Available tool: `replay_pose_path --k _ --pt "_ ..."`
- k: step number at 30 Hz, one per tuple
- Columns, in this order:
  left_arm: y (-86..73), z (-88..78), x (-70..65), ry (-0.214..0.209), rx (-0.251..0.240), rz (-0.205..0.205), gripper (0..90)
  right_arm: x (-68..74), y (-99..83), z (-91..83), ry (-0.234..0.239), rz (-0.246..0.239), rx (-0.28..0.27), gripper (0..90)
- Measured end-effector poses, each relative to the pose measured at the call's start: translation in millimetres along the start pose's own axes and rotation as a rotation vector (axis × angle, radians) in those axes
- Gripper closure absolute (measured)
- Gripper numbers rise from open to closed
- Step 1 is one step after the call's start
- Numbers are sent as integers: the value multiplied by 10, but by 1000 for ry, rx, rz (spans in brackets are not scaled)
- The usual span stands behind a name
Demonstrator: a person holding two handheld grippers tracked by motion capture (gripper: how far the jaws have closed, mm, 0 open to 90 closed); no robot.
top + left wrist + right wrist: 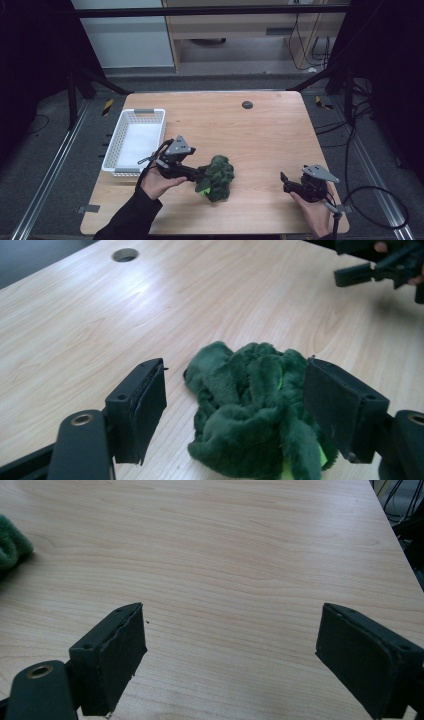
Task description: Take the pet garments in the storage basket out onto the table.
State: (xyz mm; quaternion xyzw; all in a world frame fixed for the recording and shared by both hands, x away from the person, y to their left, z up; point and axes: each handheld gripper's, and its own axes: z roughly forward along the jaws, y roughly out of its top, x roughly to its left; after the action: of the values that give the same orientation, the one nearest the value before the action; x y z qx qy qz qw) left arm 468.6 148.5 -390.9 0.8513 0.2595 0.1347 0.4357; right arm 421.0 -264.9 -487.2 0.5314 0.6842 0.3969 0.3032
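Note:
A dark green plush toy [219,177] lies crumpled on the wooden table [260,135] near the front centre, with a bit of bright lime showing at its lower edge. My left gripper [199,176] is open, its jaws standing on either side of the plush's near end. In the left gripper view the plush [250,410] sits between and just ahead of the two pads of my left gripper [235,382]; I cannot tell whether they touch it. My right gripper [286,183] is open at the front right, apart from the plush. In its own view the right gripper [232,630] has bare table between its jaws and the plush [10,547] at the left edge.
A white slatted basket [111,147] with a white lining stands at the table's left edge, beside my left hand. A round cable hole [247,104] sits near the far edge. The other gripper [372,270] shows at the top right of the left gripper view.

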Motion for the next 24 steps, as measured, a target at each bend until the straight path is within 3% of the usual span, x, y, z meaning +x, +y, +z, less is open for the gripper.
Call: replay_pose_path --k 8,14,16,24 --pt "-275 -140 27 95 -88 -79 336 4 2 -3 0 0 -2 124" --pt "-434 -232 45 165 -103 -144 413 2 1 -5 0 0 -3 124" --pt "-496 -263 54 197 -112 -150 416 -1 1 -6 -2 -1 -5 124" --pt "-755 -336 69 253 -138 -200 373 5 -3 -3 4 0 -5 124"
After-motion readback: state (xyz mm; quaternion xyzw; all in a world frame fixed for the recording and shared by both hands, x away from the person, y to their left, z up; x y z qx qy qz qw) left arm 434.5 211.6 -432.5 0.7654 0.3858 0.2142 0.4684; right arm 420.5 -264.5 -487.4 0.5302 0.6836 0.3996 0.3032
